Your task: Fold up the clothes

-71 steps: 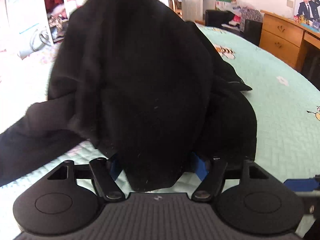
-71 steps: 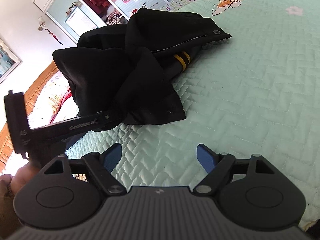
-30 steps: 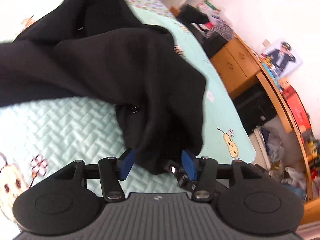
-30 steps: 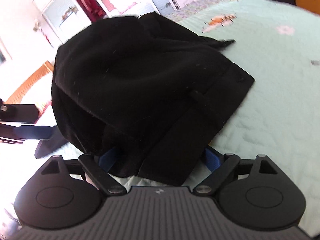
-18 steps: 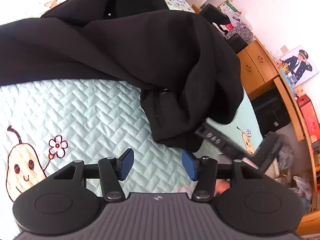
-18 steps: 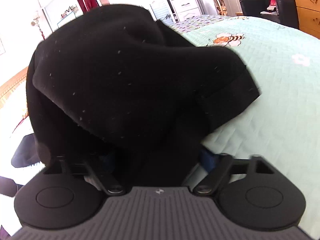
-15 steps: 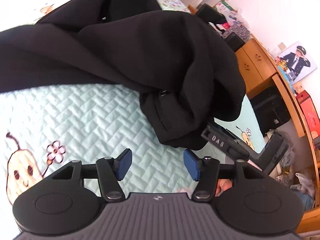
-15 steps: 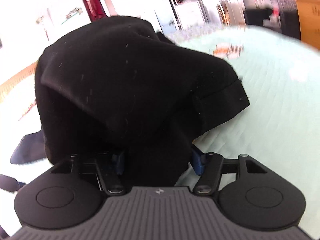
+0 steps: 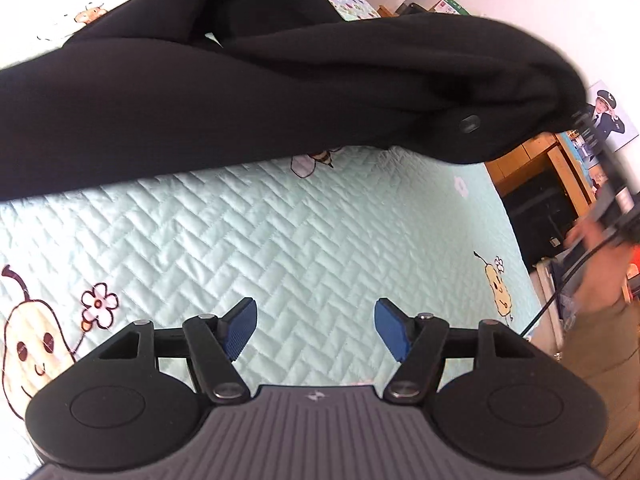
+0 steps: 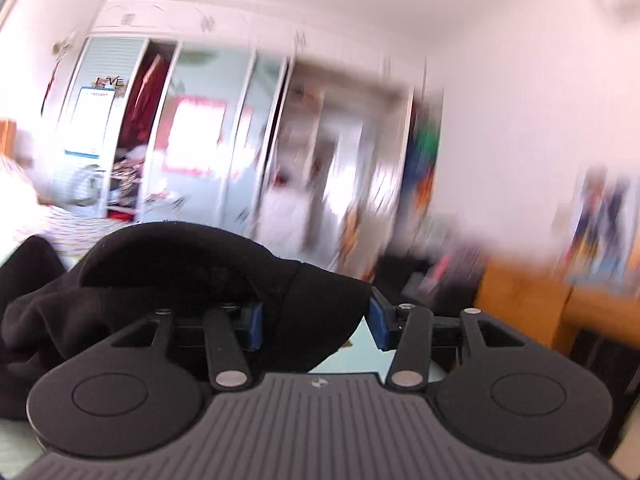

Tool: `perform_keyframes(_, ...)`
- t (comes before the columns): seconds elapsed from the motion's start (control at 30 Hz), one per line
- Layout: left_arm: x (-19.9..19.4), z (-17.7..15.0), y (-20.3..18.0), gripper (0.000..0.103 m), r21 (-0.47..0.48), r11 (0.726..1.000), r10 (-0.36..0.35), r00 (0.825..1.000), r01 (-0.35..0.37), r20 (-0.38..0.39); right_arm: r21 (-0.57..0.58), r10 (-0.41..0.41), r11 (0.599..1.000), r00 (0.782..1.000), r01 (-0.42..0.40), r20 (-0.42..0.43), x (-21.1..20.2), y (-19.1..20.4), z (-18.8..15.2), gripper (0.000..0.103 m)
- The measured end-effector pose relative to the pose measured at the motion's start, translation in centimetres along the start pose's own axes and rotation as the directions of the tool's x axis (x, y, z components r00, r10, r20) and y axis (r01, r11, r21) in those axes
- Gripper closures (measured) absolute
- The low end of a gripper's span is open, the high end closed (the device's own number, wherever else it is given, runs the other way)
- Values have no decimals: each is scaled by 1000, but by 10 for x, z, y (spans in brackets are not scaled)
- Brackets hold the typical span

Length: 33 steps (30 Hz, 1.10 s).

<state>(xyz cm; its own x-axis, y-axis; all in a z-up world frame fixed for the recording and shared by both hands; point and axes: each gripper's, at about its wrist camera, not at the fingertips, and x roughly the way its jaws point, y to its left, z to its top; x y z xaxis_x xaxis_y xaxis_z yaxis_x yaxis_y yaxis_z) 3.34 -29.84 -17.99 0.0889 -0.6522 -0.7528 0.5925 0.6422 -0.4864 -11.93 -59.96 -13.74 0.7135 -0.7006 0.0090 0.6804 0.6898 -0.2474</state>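
A black garment stretches across the top of the left wrist view, its right end with a snap button lifted off the bed. My left gripper hovers over bare quilt in front of it, its jaws opening, with nothing between the blue pads. In the blurred right wrist view, my right gripper points level across the room. Its jaws are closing on a bunched fold of the black garment, which fills the gap between the pads and hangs to the left. The right gripper shows as a blur at the left view's right edge.
The mint quilted bedspread has pear and flower prints. A person's hand is at the right edge. A wooden dresser stands beyond the bed's right side. Wardrobe doors and a wooden desk lie ahead of the right gripper.
The left gripper let go of the garment and widened its jaws. The right gripper closed on the garment's edge and swung up to level, lifting that end off the bed.
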Motion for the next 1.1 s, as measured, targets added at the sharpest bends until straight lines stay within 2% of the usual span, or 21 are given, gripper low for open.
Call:
perform_keyframes(0.07, 2, -1, 4, 35, -13, 1000, -1, 1000, 1, -7, -105, -49, 993, 998, 52, 35, 4, 0, 6, 52)
perform_keyframes(0.13, 6, -2, 8, 35, -38, 999, -7, 1000, 6, -25, -145, -66, 988, 997, 61, -33, 13, -10, -12, 51)
perform_keyframes(0.17, 8, -3, 11, 35, -50, 999, -10, 999, 9, -34, -127, -57, 991, 988, 40, -141, 22, -16, -26, 50)
perform_keyframes(0.2, 9, -4, 14, 35, -58, 998, -11, 999, 9, -41, -42, -20, 999, 960, 9, -280, 29, -31, -43, 50)
perform_keyframes(0.23, 9, -5, 17, 35, -67, 998, -11, 999, 8, -47, 79, 18, 997, 920, 14, -390, 28, -47, -66, 49)
perform_keyframes(0.27, 10, -6, 21, 35, -79, 997, -3, 999, 0, -48, 199, 69, 979, 869, 35, -490, 27, -62, -89, 47)
perform_keyframes(0.3, 9, -6, 28, 35, -100, 995, 7, 999, -12, -47, 290, 87, 952, 818, 100, -568, 14, -70, -112, 42)
perform_keyframes(0.37, 7, -8, 42, 35, -155, 988, 23, 999, -29, -41, 438, 150, 880, 766, 184, -625, -16, -92, -148, 42)
perform_keyframes(0.43, 3, -8, 59, 35, -236, 971, 29, 1000, -29, -3, 543, 203, 809, 759, 227, -619, -51, -94, -168, 40)
perform_keyframes(0.47, 0, -9, 70, 35, -283, 959, 33, 999, -25, 24, 558, 202, 797, 769, 230, -606, -64, -89, -167, 40)
perform_keyframes(0.53, -7, -14, 96, 35, -407, 914, 49, 994, -5, 99, 587, 199, 776, 792, 233, -577, -89, -81, -163, 36)
perform_keyframes(0.6, -15, -20, 121, 35, -521, 853, 69, 984, 28, 167, 629, 215, 746, 816, 217, -536, -108, -70, -158, 34)
perform_keyframes(0.67, -24, -28, 145, 35, -621, 782, 104, 969, 61, 226, 653, 246, 737, 831, 174, -499, -117, -68, -152, 34)
perform_keyframes(0.77, -37, -35, 171, 35, -685, 726, 200, 932, 66, 302, 685, 298, 721, 847, 103, -441, -114, -55, -143, 31)
perform_keyframes(0.8, -39, -35, 178, 35, -700, 712, 236, 919, 56, 315, 688, 319, 721, 843, 81, -433, -107, -47, -135, 30)
perform_keyframes(0.87, -39, -33, 191, 35, -722, 690, 275, 904, 52, 328, 684, 345, 728, 840, 42, -419, -103, -32, -122, 30)
perform_keyframes(0.97, -35, -23, 199, 35, -735, 674, 298, 885, 69, 357, 664, 384, 747, 827, -16, -412, -103, -12, -104, 30)
perform_keyframes(1.1, -29, 9, 203, 35, -719, 695, 345, 882, -10, 321, 649, 430, 759, 793, -58, -432, -112, 12, -92, 29)
